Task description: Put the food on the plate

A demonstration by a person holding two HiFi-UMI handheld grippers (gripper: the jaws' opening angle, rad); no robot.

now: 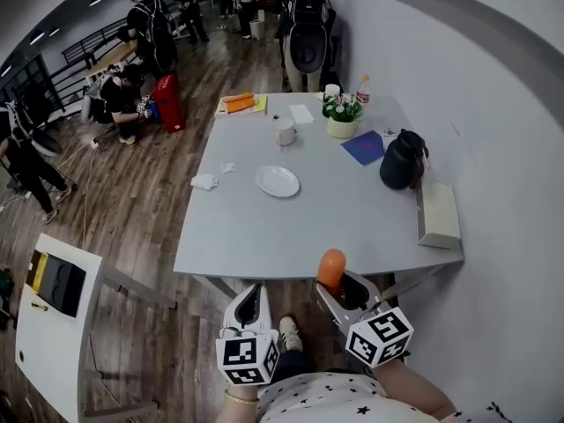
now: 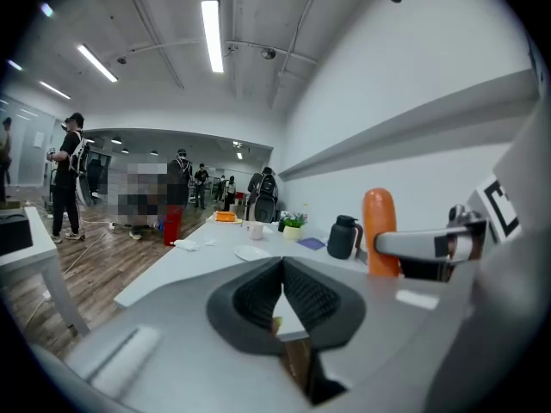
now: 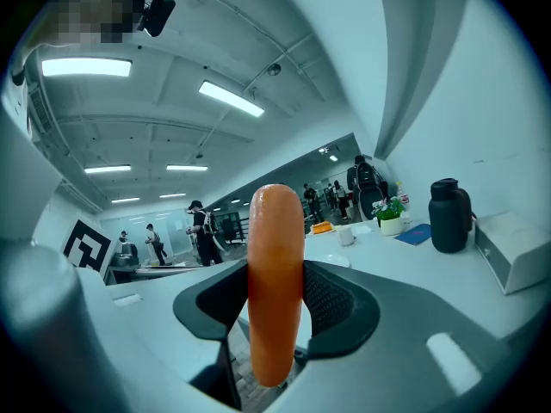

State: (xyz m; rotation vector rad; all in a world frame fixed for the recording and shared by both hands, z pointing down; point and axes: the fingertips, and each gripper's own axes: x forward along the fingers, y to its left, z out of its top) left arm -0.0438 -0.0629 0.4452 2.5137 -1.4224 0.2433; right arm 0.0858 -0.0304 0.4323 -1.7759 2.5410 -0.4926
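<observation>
The right gripper (image 1: 339, 285) has its 2 dark ribbed jaws partly apart and pressed on a smooth orange sausage-shaped piece of food (image 3: 275, 274), 1 pad on each side. The food stands upright in the grip, its rounded top poking above the jaws and its lower end hanging below them. In the head view this gripper sits just short of the near edge of the pale grey table (image 1: 308, 227), with the food's tip over that edge.

The left gripper (image 1: 251, 302), beside and to the left of the right one, has its jaws closed together with nothing between them.

The round white plate (image 1: 278, 181) lies bare on the table, ahead of both grippers and well apart from them. A black jug (image 1: 404, 159) stands ahead and to the right of the right gripper.
</observation>
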